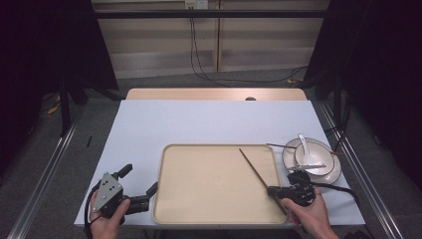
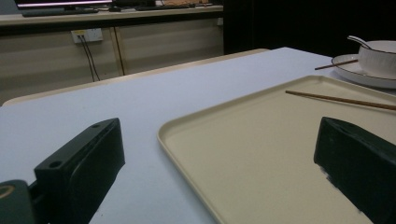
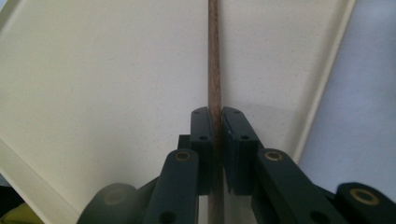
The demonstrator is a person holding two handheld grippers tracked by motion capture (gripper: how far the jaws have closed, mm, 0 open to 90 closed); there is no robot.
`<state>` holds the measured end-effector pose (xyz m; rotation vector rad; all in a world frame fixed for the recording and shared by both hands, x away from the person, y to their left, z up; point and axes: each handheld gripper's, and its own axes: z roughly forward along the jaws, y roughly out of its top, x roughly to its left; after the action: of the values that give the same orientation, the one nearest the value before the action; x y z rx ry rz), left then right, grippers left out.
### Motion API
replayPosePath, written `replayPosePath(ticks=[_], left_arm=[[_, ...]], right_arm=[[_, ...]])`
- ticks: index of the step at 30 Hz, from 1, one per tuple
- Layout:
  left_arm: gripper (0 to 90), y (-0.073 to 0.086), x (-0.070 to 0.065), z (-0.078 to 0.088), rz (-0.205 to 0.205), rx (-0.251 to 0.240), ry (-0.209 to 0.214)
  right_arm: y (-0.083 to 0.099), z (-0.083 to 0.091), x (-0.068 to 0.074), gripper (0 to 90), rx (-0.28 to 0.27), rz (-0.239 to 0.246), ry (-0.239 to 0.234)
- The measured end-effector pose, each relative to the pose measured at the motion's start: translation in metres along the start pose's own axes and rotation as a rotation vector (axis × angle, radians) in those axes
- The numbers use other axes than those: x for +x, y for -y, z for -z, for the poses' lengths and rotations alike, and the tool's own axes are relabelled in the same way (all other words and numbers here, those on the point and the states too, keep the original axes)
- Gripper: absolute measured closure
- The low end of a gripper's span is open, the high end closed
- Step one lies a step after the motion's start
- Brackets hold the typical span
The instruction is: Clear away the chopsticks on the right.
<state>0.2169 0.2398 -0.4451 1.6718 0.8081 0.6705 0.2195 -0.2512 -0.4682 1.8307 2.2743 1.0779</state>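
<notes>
The desk (image 1: 199, 119), covered in a pale sheet, carries a broad cream tray (image 1: 209, 199) at its near middle, and just beside the tray's right edge sits a white plate (image 1: 334, 175) with a white bowl (image 1: 318, 152) and a spoon (image 1: 301, 140) in it; a second brown chopstick (image 1: 279, 146) rests across the plate's rim, pointing toward the tray. The left hand-held gripper (image 1: 140, 183) rests near the tray's left edge with its jaws spread wide and nothing between them, one jaw over the desk and the other over the tray. The right hand-held gripper (image 3: 217, 135) is clenched on a brown chopstick (image 1: 253, 168), pinching it near its near end, while the rest of the stick runs diagonally up and left over the tray's right part; whether the far tip touches the tray I cannot tell. The chopstick looks light, stiff and smooth, so it would likely swivel or slide in a pinch this close to one end. A hold nearer the middle, squarely across the shaft, should steady it better.
</notes>
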Motion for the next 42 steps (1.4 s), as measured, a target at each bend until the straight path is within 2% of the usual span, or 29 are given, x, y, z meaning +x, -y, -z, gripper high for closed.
replayPosePath(ticks=[1, 4, 8, 10, 11, 13, 15, 16, 18, 19, 21, 22, 25, 26, 28, 29, 30, 31, 33, 36, 37, 38, 39, 41, 42], left_arm=[[1.7, 0.000, 0.000, 0.000, 0.004, -0.007, 0.000], [1.7, 0.000, 0.000, 0.000, 0.001, -0.003, -0.004], [1.7, 0.000, 0.000, 0.001, 0.001, 0.001, 0.002], [1.7, 0.000, 0.000, 0.001, 0.008, -0.001, 0.003], [1.7, 0.000, 0.001, 0.001, 0.001, -0.001, 0.000], [1.7, 0.000, 0.001, 0.002, 0.001, -0.001, -0.001], [1.7, 0.000, 0.001, 0.002, -0.004, 0.001, -0.003], [1.7, 0.000, 0.001, 0.002, -0.004, 0.001, -0.003], [1.7, 0.000, 0.000, 0.002, -0.002, 0.001, -0.004], [1.8, 0.000, 0.000, 0.002, -0.002, 0.001, -0.006], [1.8, 0.000, 0.001, 0.002, -0.002, 0.002, -0.005], [1.9, 0.000, 0.000, 0.002, -0.003, 0.003, -0.007], [1.9, 0.000, 0.000, 0.002, -0.001, 0.001, -0.009], [1.9, 0.000, 0.000, 0.002, 0.003, -0.001, -0.015], [1.9, 0.001, 0.001, 0.001, -0.001, -0.001, -0.012], [2.0, 0.001, 0.001, 0.001, 0.004, -0.003, -0.012], [2.1, 0.000, 0.000, 0.002, 0.000, -0.001, -0.018], [2.0, 0.000, 0.000, 0.002, -0.003, -0.003, -0.017], [2.1, 0.000, 0.000, 0.002, -0.003, -0.003, -0.017], [2.1, 0.000, 0.000, 0.002, -0.002, -0.001, -0.020], [2.1, 0.000, 0.000, 0.002, -0.002, -0.001, -0.020], [2.1, 0.000, 0.001, 0.002, -0.001, -0.001, -0.020], [2.1, 0.000, 0.001, 0.002, -0.001, -0.001, -0.020], [2.0, 0.000, 0.001, 0.002, -0.002, 0.000, -0.019], [2.1, 0.000, 0.001, 0.002, 0.000, 0.000, -0.020]], right_arm=[[0.000, 0.001, 0.000, 75.2, 0.000, -0.001, -0.013], [0.000, 0.001, 0.000, 74.6, 0.000, 0.010, -0.013], [0.000, 0.004, 0.000, 64.4, -0.004, 0.032, -0.008], [-0.001, 0.007, -0.001, 59.3, -0.018, 0.048, -0.025], [-0.002, 0.014, -0.002, 52.7, -0.043, 0.077, -0.064], [-0.002, 0.017, -0.002, 50.0, -0.057, 0.088, -0.075], [-0.003, 0.029, -0.006, 40.0, -0.099, 0.163, -0.093], [-0.003, 0.029, -0.006, 40.0, -0.099, 0.163, -0.093], [-0.003, 0.037, -0.008, 34.1, -0.121, 0.205, -0.105], [-0.004, 0.043, -0.010, 30.7, -0.130, 0.217, -0.138], [-0.006, 0.053, -0.014, 24.4, -0.148, 0.264, -0.147], [-0.009, 0.063, -0.020, 18.3, -0.149, 0.307, -0.165], [-0.012, 0.073, -0.025, 15.5, -0.133, 0.303, -0.163], [-0.014, 0.081, -0.031, 15.5, -0.165, 0.312, -0.169], [-0.016, 0.089, -0.038, 12.9, -0.185, 0.338, -0.156], [-0.017, 0.093, -0.041, 12.8, -0.182, 0.344, -0.159], [-0.020, 0.097, -0.046, 10.9, -0.143, 0.370, -0.152], [-0.021, 0.101, -0.050, 9.6, -0.126, 0.390, -0.153], [-0.023, 0.106, -0.058, 8.8, -0.119, 0.403, -0.159], [-0.029, 0.115, -0.072, 8.7, -0.110, 0.465, -0.196], [-0.032, 0.118, -0.076, 8.7, -0.120, 0.467, -0.196], [-0.035, 0.121, -0.081, 8.7, -0.121, 0.472, -0.188], [-0.044, 0.125, -0.092, 8.8, -0.142, 0.477, -0.138], [-0.046, 0.126, -0.094, 8.8, -0.141, 0.481, -0.125], [-0.051, 0.126, -0.101, 8.8, -0.129, 0.504, -0.100]])
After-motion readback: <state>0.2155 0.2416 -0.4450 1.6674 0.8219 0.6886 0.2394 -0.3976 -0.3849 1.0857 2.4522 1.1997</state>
